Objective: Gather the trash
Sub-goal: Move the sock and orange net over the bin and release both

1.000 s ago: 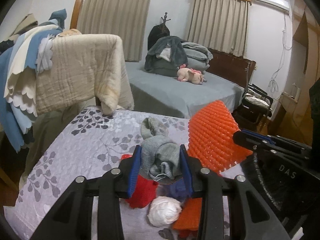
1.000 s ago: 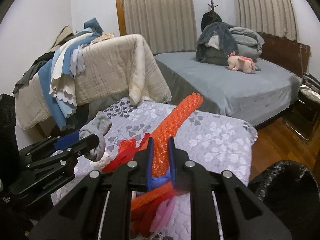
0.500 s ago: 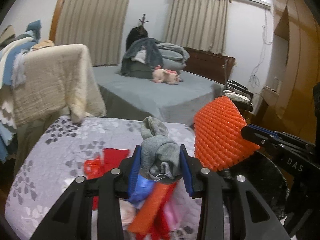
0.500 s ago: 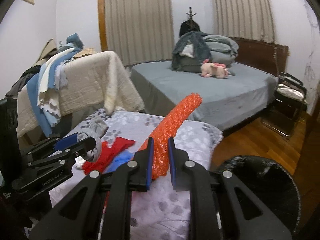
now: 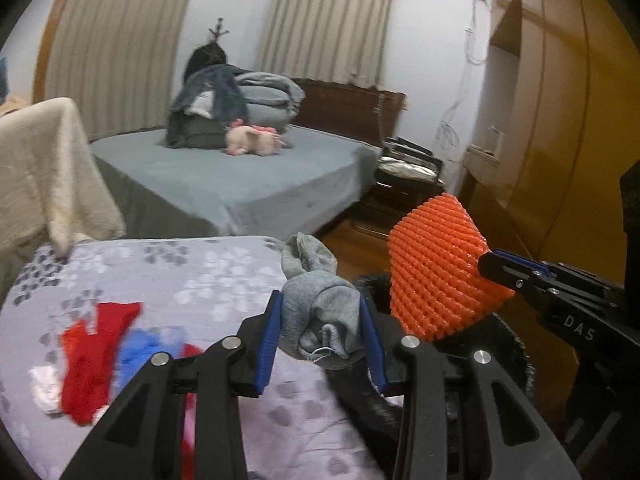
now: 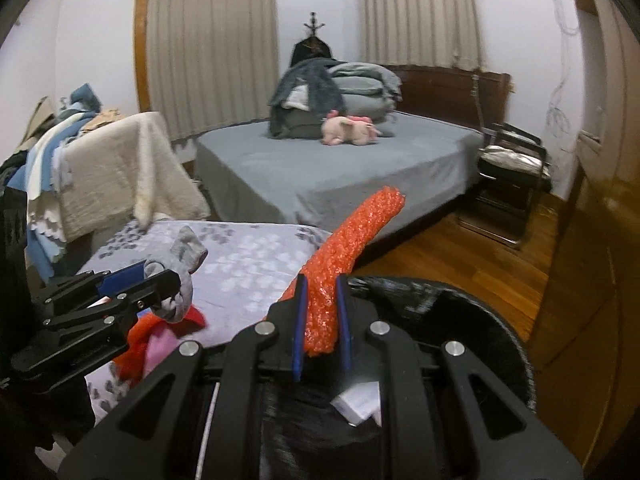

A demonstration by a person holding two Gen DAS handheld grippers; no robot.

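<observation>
My left gripper (image 5: pixel 322 312) is shut on a balled grey sock (image 5: pixel 320 312), held above the right edge of the floral bedspread (image 5: pixel 192 276). It also shows at the left of the right wrist view (image 6: pixel 160 276). My right gripper (image 6: pixel 321 292) is shut on an orange foam net sleeve (image 6: pixel 344 248), held over the open black trash bag (image 6: pixel 460 304). In the left wrist view the orange sleeve (image 5: pixel 436 276) hangs above the bag's rim (image 5: pixel 516 344). White paper (image 6: pixel 358 402) lies inside the bag.
Red, blue, pink and white scraps (image 5: pixel 96 352) lie on the bedspread at left. A grey bed (image 6: pixel 340 168) with a pink plush toy (image 6: pixel 348 130) stands behind. A blanket-draped rack (image 6: pixel 116 172) is at left, a black chair (image 6: pixel 512 176) and wooden wardrobe (image 6: pixel 600 240) at right.
Both grippers have swung right with their loads, from over the scrap pile to the black trash bag. The scraps now lie to the left.
</observation>
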